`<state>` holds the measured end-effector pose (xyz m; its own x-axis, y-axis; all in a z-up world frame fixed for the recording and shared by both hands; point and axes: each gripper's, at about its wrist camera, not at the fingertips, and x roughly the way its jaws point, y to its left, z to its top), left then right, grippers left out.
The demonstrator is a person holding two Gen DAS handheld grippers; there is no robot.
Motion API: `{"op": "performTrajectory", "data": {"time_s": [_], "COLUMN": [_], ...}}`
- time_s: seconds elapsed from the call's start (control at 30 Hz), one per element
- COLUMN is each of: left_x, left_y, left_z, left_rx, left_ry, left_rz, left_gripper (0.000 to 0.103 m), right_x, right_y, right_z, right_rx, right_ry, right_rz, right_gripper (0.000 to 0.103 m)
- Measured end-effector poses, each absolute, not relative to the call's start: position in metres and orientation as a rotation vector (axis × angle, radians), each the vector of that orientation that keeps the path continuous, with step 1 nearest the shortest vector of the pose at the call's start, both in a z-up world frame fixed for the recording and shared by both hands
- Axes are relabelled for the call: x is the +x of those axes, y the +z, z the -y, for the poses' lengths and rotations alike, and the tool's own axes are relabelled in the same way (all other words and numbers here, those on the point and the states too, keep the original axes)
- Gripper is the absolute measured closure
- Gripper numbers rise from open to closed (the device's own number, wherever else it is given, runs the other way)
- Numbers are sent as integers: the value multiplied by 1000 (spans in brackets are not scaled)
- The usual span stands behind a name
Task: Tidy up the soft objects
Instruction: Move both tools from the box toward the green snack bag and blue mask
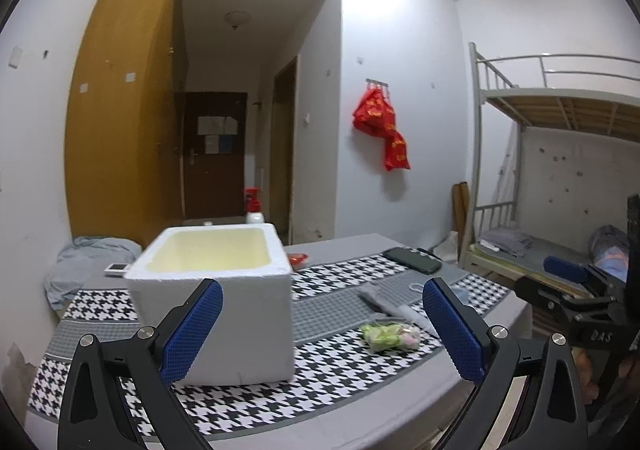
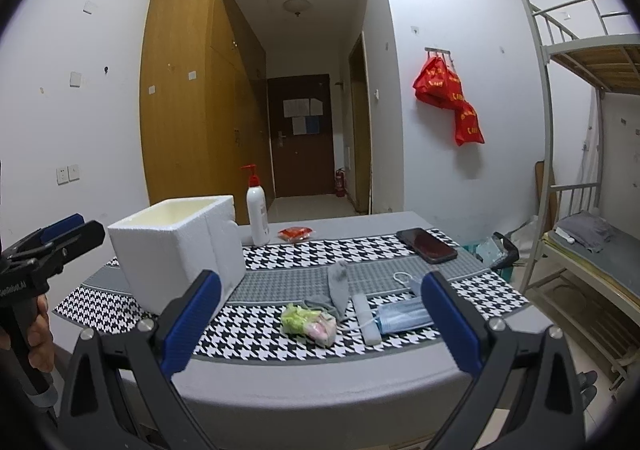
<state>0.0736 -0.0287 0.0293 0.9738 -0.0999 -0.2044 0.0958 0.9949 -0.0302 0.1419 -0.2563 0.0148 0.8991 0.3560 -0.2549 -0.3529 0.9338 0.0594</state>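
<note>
Soft items, grey sock, blue mask, green-pink bundle, are lying just ahead of my right gripper; foam box is sitting before my left gripper. I'm holding both wide, empty, probably lining up a pick.

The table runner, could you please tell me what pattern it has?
The runner has black-and-white houndstooth bands with a grey band between them, clearest in the right wrist view.
</note>
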Motion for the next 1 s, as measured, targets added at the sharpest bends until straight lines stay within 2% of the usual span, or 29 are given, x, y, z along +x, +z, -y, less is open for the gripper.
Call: {"op": "performTrajectory", "data": {"time_s": [1.0], "left_x": [146], "left_y": [-26], "left_z": [94], "left_rx": [-12], "left_ry": [-249], "left_rz": [-446], "left_gripper": [2], "right_x": [196], "right_y": [-31], "right_z": [303], "right_rx": [53], "right_ry": [306], "right_rz": [-419], "right_gripper": [1]}}
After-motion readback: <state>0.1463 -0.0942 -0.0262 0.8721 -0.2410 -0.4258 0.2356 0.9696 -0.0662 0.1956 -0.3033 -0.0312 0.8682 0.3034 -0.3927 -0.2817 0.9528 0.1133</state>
